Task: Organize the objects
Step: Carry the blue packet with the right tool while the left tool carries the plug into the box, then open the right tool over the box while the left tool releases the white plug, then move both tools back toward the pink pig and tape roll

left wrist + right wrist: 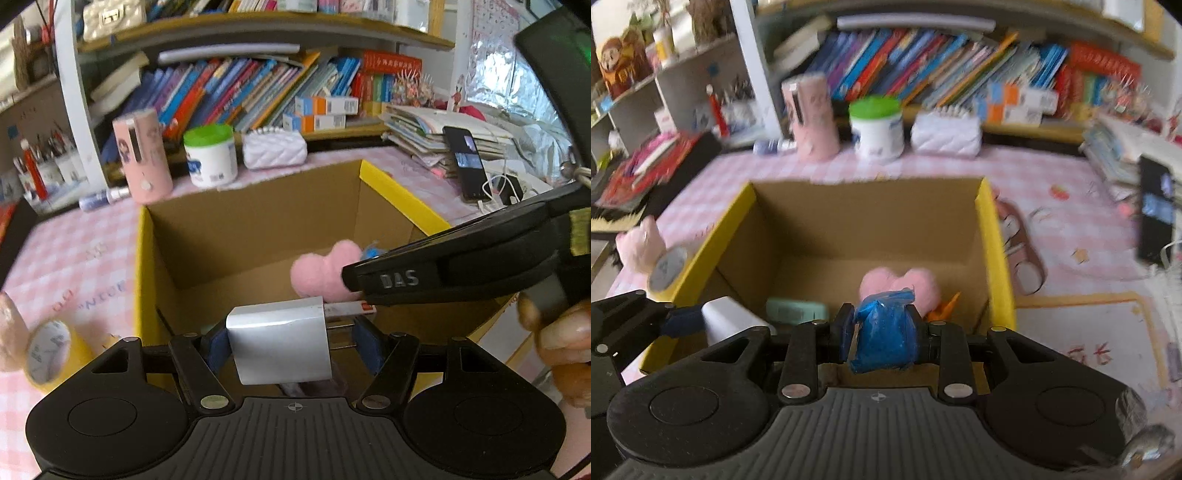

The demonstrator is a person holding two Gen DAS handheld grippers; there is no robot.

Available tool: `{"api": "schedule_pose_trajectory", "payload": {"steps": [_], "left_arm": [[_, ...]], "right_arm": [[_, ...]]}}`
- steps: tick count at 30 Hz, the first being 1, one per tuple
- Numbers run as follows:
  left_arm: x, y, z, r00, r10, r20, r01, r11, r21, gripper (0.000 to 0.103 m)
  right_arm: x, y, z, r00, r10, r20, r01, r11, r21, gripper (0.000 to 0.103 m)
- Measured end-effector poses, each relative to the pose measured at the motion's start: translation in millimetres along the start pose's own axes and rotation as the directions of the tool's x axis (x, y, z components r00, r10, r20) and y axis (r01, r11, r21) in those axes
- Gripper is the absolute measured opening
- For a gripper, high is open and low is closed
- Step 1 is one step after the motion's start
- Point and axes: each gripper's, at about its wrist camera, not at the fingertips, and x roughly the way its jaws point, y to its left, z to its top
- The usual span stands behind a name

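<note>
Tape roll (50, 352), yellow with a white face, lies on the pink checked bench (74, 251) at my far left, just beside the cardboard box (255, 229); faint red lettering on the cloth near it is not legible to me. Behind, along the bench's back edge, I note a small spray bottle (99, 199) lying down, a pink cylinder (144, 155) with a cartoon figure, a white tub with a green lid (210, 155) and a white quilted pouch (275, 147). Leaning books (236, 88) fill the shelf behind them.

The box stands open at centre, yellow outside and plain brown inside. It holds a pink plush heart (317, 269) on the floor towards the right wall, a pale green flat item (796, 310) and something orange (947, 306) that I cannot identify.

My left gripper (291, 338) has its jaws clamped on a white charger plug (280, 339), prongs pointing right, held over the box's near edge. A red and white slip (351, 308) shows just past the plug.

My right gripper (884, 332) has its jaws pressed together on a blue crumpled packet (886, 332), also over the near edge of the box. In the left view its black body crosses the box's right side and reads "DAS"; a hand (565, 332) holds it.

To the right, a dark phone (467, 162) stands propped with a white cable, in front of stacked papers (424, 129). A pink strip of round pieces (1021, 251) lies beside the box's right wall.
</note>
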Motion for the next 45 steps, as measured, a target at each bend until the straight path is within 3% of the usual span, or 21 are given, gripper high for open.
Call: {"api": "schedule_pose_trajectory", "payload": {"steps": [9, 15, 22, 27, 35, 40, 43, 45], "left_arm": [[11.9, -0.9, -0.9, 0.999, -0.009, -0.038, 0.008, 0.999, -0.032, 0.068], [17.1, 6.5, -2.7, 0.997, -0.046, -0.058, 0.040, 0.994, -0.102, 0.069], [10.8, 3.5, -4.0, 0.999, -0.021, -0.027, 0.018, 0.994, -0.107, 0.071], [-6.2, 2.5, -3.3, 0.999, -0.021, 0.036, 0.024, 0.996, -0.091, 0.081], [-52.5, 3.9, -12.7, 0.987, -0.008, 0.159, 0.022, 0.996, -0.084, 0.082], [-79.1, -2.4, -29.3, 0.976, 0.046, 0.211, -0.035, 0.998, -0.055, 0.083], [-89.6, -9.2, -43.8, 0.957, 0.155, 0.246, -0.150, 0.988, -0.038, 0.087], [-94.6, -7.3, -51.2, 0.953, 0.168, 0.251, -0.165, 0.986, -0.034, 0.087]], "right_arm": [[28.4, -3.4, 3.3, 0.992, 0.027, -0.124, -0.030, 0.999, -0.023, 0.027], [38.9, -0.8, 0.2, 0.986, 0.034, -0.165, -0.042, 0.998, -0.040, 0.027], [39.4, -2.6, 1.3, 0.985, 0.045, -0.169, -0.049, 0.999, -0.023, 0.030], [20.6, -2.6, 0.1, 0.993, 0.049, -0.106, -0.049, 0.999, 0.003, 0.034], [-36.6, 2.7, -16.3, 0.995, -0.019, 0.096, 0.015, 0.999, 0.046, 0.038], [-77.0, 16.0, -40.2, 0.964, -0.115, 0.241, 0.103, 0.993, 0.062, 0.039], [-99.6, 25.0, -59.7, 0.925, -0.190, 0.329, 0.169, 0.981, 0.092, 0.049], [-110.1, 33.2, -73.9, 0.892, -0.249, 0.377, 0.223, 0.968, 0.113, 0.055]]}}
